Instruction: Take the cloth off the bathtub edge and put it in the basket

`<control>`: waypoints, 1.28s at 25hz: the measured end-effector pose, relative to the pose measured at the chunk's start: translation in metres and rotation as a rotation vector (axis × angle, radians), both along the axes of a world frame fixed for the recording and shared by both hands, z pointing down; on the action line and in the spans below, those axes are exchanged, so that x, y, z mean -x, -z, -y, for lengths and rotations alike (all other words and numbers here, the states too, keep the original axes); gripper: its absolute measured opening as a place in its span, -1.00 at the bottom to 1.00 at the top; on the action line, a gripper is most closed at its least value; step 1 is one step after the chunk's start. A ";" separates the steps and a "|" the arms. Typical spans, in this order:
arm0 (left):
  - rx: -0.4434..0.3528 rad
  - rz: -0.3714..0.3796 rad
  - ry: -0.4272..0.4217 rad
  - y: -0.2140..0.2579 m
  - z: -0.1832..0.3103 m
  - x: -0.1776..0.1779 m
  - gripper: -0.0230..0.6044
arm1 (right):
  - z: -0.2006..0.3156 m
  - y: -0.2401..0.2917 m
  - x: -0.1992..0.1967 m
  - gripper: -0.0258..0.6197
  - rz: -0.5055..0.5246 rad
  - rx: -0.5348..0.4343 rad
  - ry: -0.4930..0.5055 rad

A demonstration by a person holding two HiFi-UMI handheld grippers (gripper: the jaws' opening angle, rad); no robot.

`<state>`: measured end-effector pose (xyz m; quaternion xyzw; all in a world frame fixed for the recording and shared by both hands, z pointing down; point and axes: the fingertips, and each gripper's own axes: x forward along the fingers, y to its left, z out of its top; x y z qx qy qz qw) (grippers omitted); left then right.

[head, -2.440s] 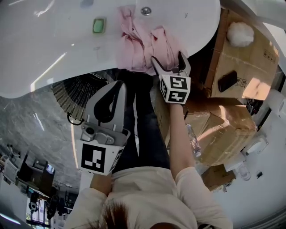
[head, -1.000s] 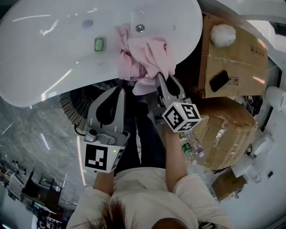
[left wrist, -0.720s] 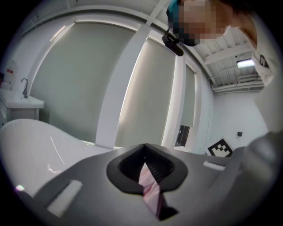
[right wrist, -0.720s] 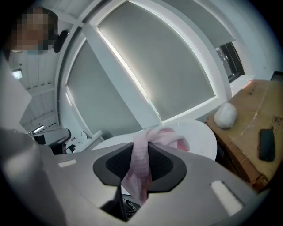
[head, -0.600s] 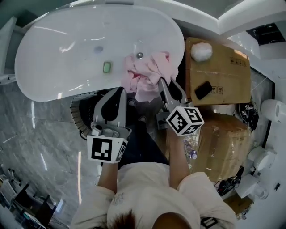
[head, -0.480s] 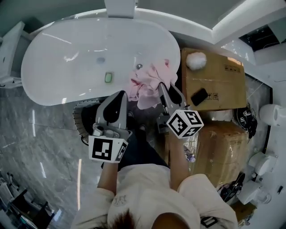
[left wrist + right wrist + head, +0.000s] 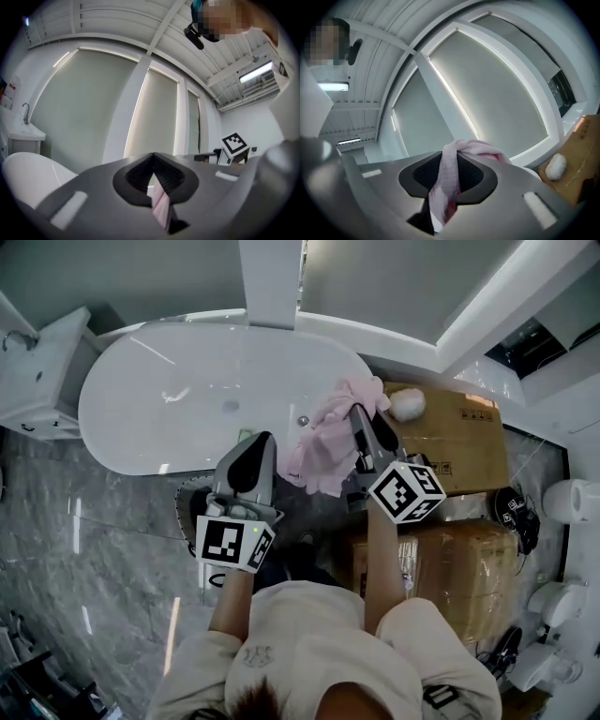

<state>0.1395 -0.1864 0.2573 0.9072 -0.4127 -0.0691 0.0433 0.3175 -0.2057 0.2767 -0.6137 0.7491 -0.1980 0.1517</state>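
Dangling by the tub's [image 7: 187, 399] right end, the cloth [image 7: 323, 442] is pinched in the right gripper's [image 7: 361, 418] jaws; the left gripper's [image 7: 261, 441] jaws are closed.

The bunched pink cloth [image 7: 323, 442] is held up by the right gripper [image 7: 360, 418], near the bathtub's [image 7: 187, 399] edge. The dark basket [image 7: 190, 509] is set on the floor.

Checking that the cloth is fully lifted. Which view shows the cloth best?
Head view: the whole cloth hangs from the right claw. Right gripper view shows only the pinched bunch; left gripper view, a pink sliver.
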 end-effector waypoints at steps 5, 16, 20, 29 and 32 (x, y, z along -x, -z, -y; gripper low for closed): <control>-0.041 -0.023 -0.011 0.027 -0.003 0.022 -0.78 | 0.002 0.062 0.018 -0.63 -0.029 -0.100 0.000; -0.134 -0.051 0.013 0.073 -0.012 0.065 -0.78 | -0.007 0.144 0.061 -0.64 -0.085 -0.206 0.024; -0.128 -0.050 0.036 0.070 -0.017 0.081 -0.77 | -0.010 0.155 0.083 -0.69 -0.083 -0.229 0.058; -0.124 -0.045 0.094 0.066 -0.023 0.114 -0.78 | -0.006 0.134 0.143 -0.72 -0.078 -0.164 0.178; -0.121 -0.040 0.117 0.064 -0.024 0.128 -0.77 | -0.006 0.143 0.162 -0.72 -0.081 -0.184 0.209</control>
